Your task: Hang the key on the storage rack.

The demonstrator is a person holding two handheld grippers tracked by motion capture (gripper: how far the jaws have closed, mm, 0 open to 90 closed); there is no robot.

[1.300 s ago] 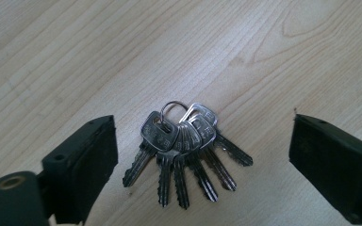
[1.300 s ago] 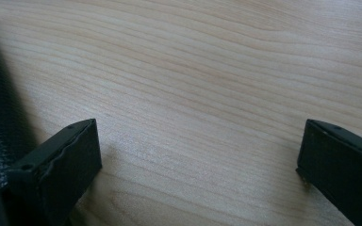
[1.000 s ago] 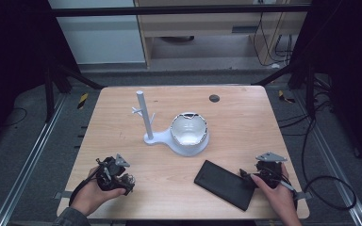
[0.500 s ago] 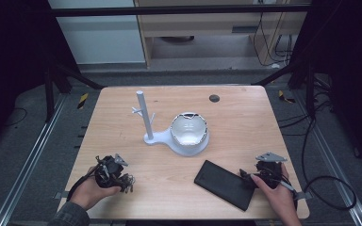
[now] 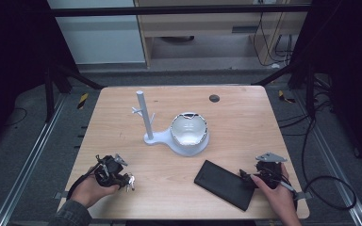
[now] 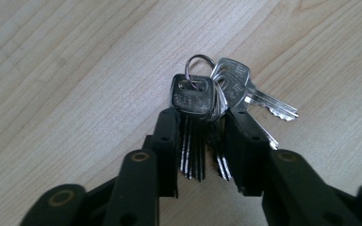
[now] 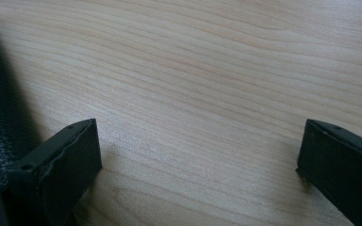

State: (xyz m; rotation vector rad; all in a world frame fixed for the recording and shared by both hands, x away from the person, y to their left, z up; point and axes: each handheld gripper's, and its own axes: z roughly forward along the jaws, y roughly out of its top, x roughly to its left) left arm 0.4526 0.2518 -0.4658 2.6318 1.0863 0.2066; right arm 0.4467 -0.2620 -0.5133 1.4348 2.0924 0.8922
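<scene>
The bunch of keys (image 6: 207, 101) lies flat on the desk (image 5: 245, 122) near its front left corner, the key blades fanned out from a single split ring (image 6: 199, 63). The left gripper (image 6: 202, 136) is brought in low along the desk surface so that its fingers (image 6: 167, 141) straddle the stacked key blades; its jaws have just been closing, and the blades now sit between them. The pads stand close against the stack on both sides, which reads as a pinch forming on the blades rather than on the ring, a hold that would leave the ring free.

A white key stand (image 5: 143, 117) with small pegs rises from a base at mid-desk, beside a white bowl (image 5: 189, 132); the pegs suggest the probable destination for the ring.

The right gripper (image 5: 259, 174) rests at the front right with fingers (image 7: 63, 155) spread wide over bare wood, just beside a black wallet (image 5: 224, 183), holding nothing and apparently parked.
</scene>
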